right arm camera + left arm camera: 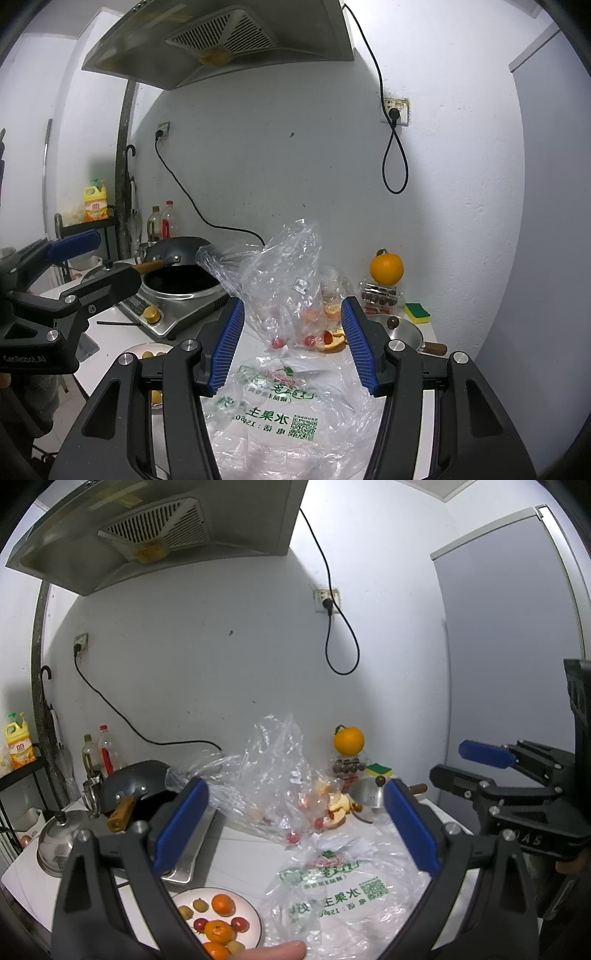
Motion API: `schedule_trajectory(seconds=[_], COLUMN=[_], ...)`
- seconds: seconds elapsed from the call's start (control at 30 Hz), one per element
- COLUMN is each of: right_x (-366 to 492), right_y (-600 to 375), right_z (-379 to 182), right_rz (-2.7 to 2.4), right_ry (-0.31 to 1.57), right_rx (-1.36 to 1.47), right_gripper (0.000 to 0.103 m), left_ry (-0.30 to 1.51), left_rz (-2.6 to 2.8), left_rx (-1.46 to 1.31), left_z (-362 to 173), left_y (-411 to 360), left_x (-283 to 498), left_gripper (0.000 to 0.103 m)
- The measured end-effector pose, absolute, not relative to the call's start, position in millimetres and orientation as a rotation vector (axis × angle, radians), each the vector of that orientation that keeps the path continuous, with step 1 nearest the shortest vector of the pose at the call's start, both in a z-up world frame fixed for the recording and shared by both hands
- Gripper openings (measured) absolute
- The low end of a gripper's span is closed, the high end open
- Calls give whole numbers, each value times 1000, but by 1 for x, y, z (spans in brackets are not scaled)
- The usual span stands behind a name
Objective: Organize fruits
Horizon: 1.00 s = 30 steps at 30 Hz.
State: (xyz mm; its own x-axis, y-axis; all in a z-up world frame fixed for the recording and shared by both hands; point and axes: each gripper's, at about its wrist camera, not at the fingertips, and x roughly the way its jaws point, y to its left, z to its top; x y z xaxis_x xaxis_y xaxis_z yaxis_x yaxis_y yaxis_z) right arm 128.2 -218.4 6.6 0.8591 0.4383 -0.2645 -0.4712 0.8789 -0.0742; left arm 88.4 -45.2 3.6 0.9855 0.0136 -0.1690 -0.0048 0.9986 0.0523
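Observation:
A white plate (247,904) at the counter's front left holds small oranges (223,903), red cherry tomatoes and yellow-green fruits. A clear plastic bag (275,775) behind it holds red tomatoes and orange peel. A flat printed bag (332,886) lies in front. A large orange (348,739) sits on a clear box at the back. My left gripper (295,827) is open and empty above the bags. My right gripper (293,347) is open and empty over the printed bag (273,413); it also shows in the left wrist view (476,764).
A dark wok (181,275) sits on an induction cooker (173,314) at the left. A steel lid (59,842), bottles (99,751), a small steel pan (402,332), a sponge (416,313) and hanging cables (394,162) surround the counter.

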Motion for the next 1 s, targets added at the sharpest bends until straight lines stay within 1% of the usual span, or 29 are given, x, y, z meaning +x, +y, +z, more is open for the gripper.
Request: schedule_trajectory(seconds=[1.0], right_x=[131], right_y=[-221], right_z=[6], right_rz=[471], right_ry=[255], right_rx=[-130], right_gripper=[58], left_ry=[165], left_rz=[-18], left_rx=[67], left_z=[5], left_y=[-54], left_x=[94], left_gripper=[97])
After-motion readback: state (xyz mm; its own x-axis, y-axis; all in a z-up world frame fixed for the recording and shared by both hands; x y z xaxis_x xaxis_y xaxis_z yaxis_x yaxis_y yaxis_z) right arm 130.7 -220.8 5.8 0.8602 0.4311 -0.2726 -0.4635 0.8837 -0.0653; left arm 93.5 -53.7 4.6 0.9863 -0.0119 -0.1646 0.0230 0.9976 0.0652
